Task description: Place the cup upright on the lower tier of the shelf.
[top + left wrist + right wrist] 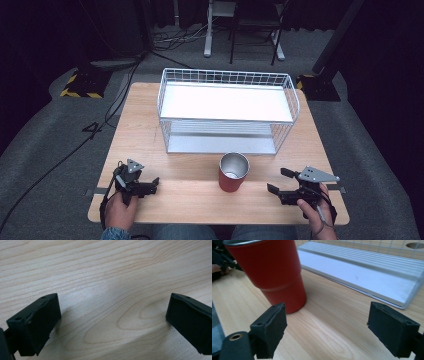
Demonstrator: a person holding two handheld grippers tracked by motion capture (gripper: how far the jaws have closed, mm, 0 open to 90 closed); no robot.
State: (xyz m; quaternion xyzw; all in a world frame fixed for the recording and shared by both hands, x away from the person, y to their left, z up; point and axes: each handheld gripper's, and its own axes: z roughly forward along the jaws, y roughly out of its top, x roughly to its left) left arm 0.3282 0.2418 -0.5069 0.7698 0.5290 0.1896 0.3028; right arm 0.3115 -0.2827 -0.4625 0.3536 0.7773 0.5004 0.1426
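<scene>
A red cup [233,173] with a metal lining stands upright on the wooden table [150,125], near the front edge and about midway across; nothing can be seen lying inside it. To the left of the cup, well apart from it, a hand [119,207] holds the left gripper [154,184] low over the wood, pointing toward the cup. In the left gripper view its jaws stand wide apart with bare wood grain between them, holding nothing. To the right of the cup, also apart from it, the right gripper [279,180] points at the cup from the other side. In the right gripper view [325,327] its jaws are spread wide and empty, and the cup [272,272] rises just beyond the left jaw without touching it. The table between each gripper and the cup is bare.

Just behind the cup stands a white wire basket [165,85] shaped as a two-level rack. Its upper level is a white shelf [225,102] and its lower level a ribbed metal tray [372,275]; both lie bare. Beyond the basket, past the table's far edge, chair legs [277,47] and cables [175,40] rest on grey carpet.
</scene>
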